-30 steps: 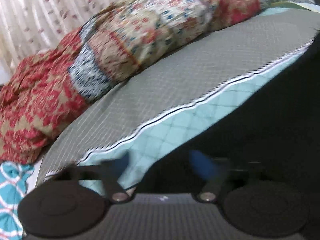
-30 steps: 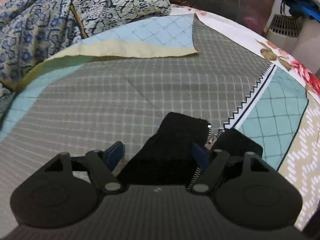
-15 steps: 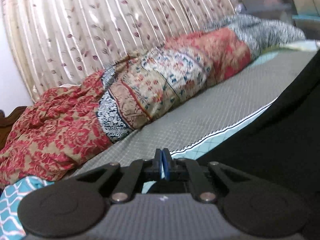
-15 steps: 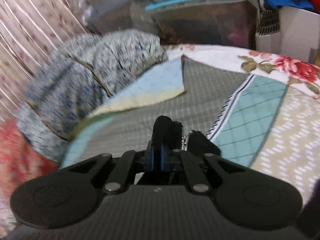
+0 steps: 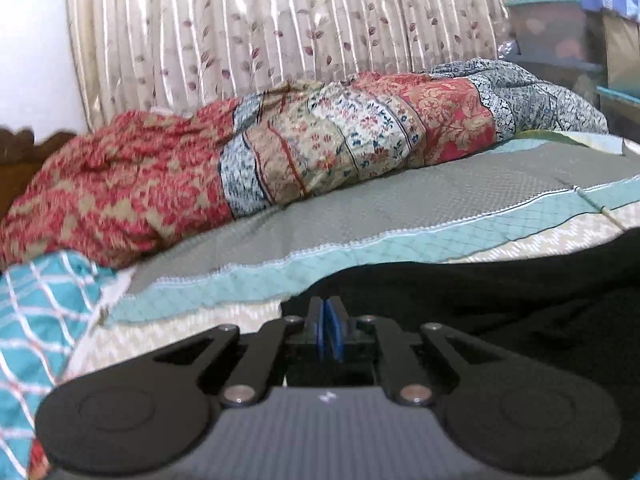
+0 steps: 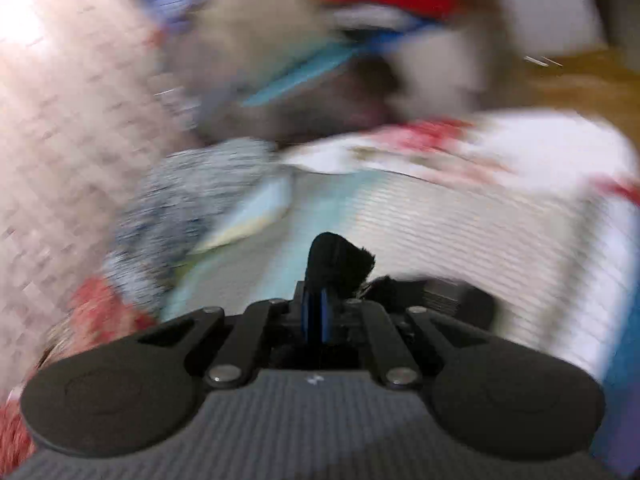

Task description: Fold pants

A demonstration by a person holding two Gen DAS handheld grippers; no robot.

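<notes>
Left wrist view: the left gripper [image 5: 328,330] has its blue pads [image 5: 318,332] pressed together, clenched on an edge of the black fabric pants [image 5: 500,304]. The dark cloth spreads from the pads to the right and down across the frame, over the bed's quilted cover of grey, teal and cream panels [image 5: 400,208]. Whether the cloth hangs free or rests on the cover here cannot be told. Beyond it a rumpled red, cream and blue patterned quilt [image 5: 280,168] lies along the far side of the bed, in front of a pleated cream curtain with a leaf print [image 5: 260,32]. A teal cloth with white checks [image 5: 36,320] sits at the left edge.

Right wrist view: this picture is heavily smeared. The right gripper [image 6: 316,316] is also clenched, with a bunched fold of the black pants [image 6: 336,264] sticking up just past its blue pads [image 6: 306,316]. The bed cover [image 6: 460,232] shows below and ahead; the rest is too blurred to name.

Judged from this, both grippers hold an edge of the pants and the step in hand is lifting or spreading them ahead of a fold. The next move likely calls for keeping both grips tight, drawing the cloth taut between them, and laying it flat on the bed cover.

No brand, label or readable writing shows in either view; only a small pale mark sits on each gripper body, too small to read.
</notes>
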